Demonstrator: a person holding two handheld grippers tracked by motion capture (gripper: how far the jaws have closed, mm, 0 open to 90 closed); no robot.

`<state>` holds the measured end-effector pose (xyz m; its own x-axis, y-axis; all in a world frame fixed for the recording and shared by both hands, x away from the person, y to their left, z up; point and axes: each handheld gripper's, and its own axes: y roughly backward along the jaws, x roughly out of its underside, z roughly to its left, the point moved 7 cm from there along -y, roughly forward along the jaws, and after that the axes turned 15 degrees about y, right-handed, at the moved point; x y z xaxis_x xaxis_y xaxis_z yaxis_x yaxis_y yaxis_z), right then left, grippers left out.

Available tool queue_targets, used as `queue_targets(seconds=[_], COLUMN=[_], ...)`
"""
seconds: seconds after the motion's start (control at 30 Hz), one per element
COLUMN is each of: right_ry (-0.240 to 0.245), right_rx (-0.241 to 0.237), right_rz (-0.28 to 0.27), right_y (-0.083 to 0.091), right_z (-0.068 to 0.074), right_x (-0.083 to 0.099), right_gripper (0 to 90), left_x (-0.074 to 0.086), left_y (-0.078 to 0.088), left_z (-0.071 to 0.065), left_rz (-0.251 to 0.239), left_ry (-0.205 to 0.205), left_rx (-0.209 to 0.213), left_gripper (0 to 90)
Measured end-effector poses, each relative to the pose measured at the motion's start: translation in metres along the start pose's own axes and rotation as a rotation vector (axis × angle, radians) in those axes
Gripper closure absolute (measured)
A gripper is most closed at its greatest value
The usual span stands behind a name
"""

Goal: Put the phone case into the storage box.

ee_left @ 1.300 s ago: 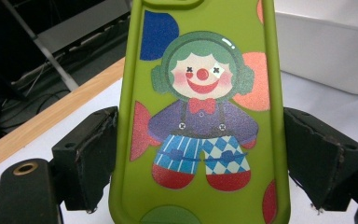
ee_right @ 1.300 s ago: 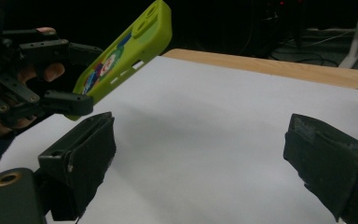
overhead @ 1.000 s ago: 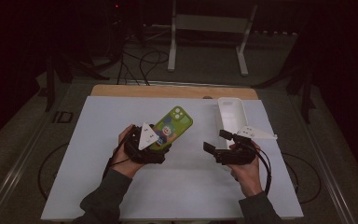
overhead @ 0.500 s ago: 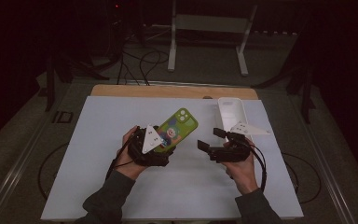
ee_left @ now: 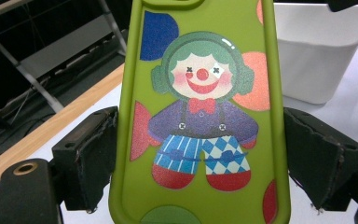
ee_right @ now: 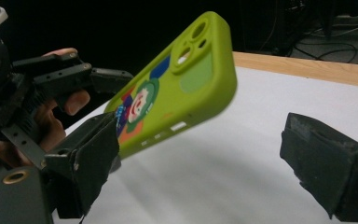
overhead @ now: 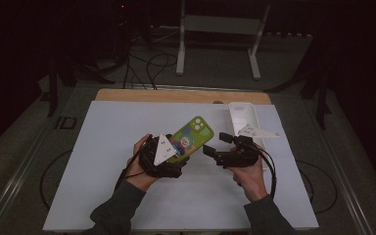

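phone case: green, clown print, held tilted above the white mat, clamped by its long sides in the left gripper
right gripper: jaws spread, gripping nothing, just beside the case
white bin: at the mat's far right; contents unclear
room: bare mat all around; wooden edge beyond

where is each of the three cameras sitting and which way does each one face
High view: above the person's side of the table, looking forward and down; both forearms, left gripper and right gripper show.
Left gripper view: rides the left gripper, looking along its jaws, closed on the green phone case, toward the white bin.
Right gripper view: rides the right gripper, facing the case between its open jaws; the left hand shows.
All three share the phone case.
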<state>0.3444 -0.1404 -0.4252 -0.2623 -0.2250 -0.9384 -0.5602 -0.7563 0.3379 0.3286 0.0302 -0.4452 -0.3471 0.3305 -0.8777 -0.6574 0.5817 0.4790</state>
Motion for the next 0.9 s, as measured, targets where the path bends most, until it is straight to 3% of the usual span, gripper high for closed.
queue_targets(seconds=[0.63, 0.9], right_ry=[-0.040, -0.071], right_rx=[-0.041, -0.067], right_rz=[-0.008, -0.008], right_y=[-0.009, -0.012], right_z=[0.004, 0.007], right_x=[-0.004, -0.005], right_gripper=[10.9, 17.9], left_x=[-0.003, -0.005], left_y=[0.000, 0.001], left_z=[-0.016, -0.021], left_rz=[-0.021, -0.033], left_ry=[-0.023, -0.032], left_rx=[0.033, 0.048], left_gripper=[16.3, 16.3])
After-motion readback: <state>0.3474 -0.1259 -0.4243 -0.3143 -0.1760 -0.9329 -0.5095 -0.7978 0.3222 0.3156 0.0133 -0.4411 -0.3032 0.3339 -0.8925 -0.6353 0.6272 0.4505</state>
